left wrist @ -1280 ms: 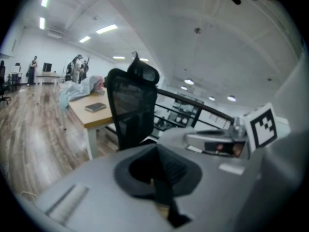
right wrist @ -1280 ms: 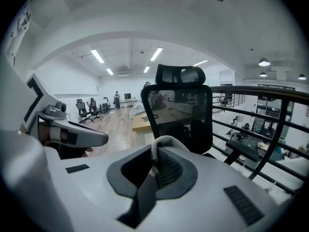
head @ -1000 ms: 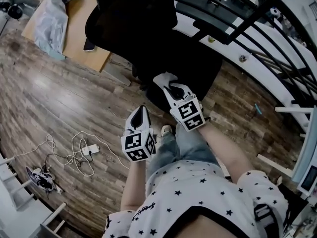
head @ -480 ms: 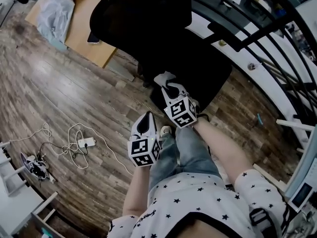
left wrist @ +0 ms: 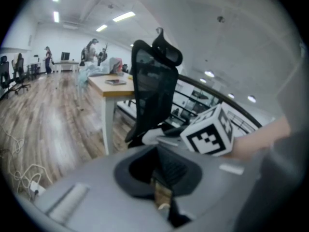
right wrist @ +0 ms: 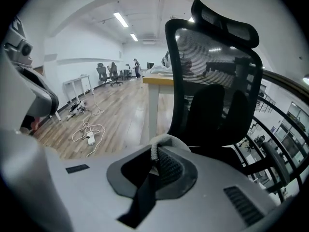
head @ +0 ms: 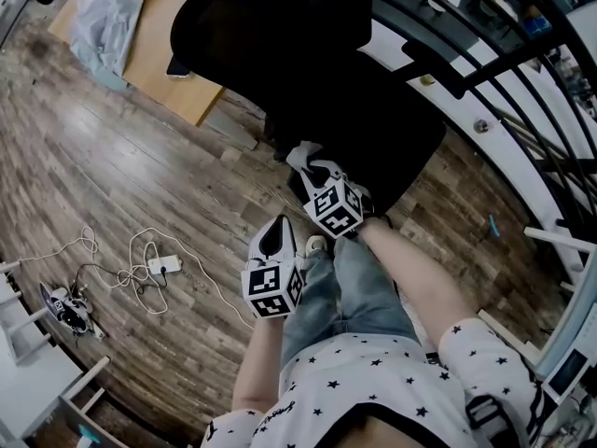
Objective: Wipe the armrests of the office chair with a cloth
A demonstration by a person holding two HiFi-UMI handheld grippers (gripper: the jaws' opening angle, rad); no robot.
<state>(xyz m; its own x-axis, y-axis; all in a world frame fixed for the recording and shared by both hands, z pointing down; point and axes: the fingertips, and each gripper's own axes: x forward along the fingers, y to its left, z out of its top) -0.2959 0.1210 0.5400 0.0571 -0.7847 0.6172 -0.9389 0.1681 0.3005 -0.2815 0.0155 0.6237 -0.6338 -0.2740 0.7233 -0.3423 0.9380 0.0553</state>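
Stance at the approach to the chair, wiping judged not yet begun. The right gripper (right wrist: 155, 153), jaws clamped on a fold of the pale cloth (right wrist: 166, 140), is held ahead of the body and aimed at the office chair (right wrist: 212, 71), presumably so that the cloth meets the first armrest before the tool does. From the head view the cloth sits over the near edge of the dark seat, but contact with the chair cannot be confirmed. The left gripper (left wrist: 158, 153), jaws closed together with nothing between them, hangs lower, beside and behind the right one and close to the person's leg. It appears to be kept back as the idle tool, since one cloth needs only one carrier. The chair stands beside a wooden table (head: 159, 59), with a curved black railing (head: 485, 73) on its other side. Its armrests merge with the black frame and cannot be picked out with certainty. Count: two grippers, each bearing one marker cube (head: 334, 208); one cloth; one office chair close by, and at least two distant chairs (right wrist: 107, 74) far down the room; one table near the chair; one power strip (head: 160, 268) with a tangled cable on the plank floor (head: 112, 175).
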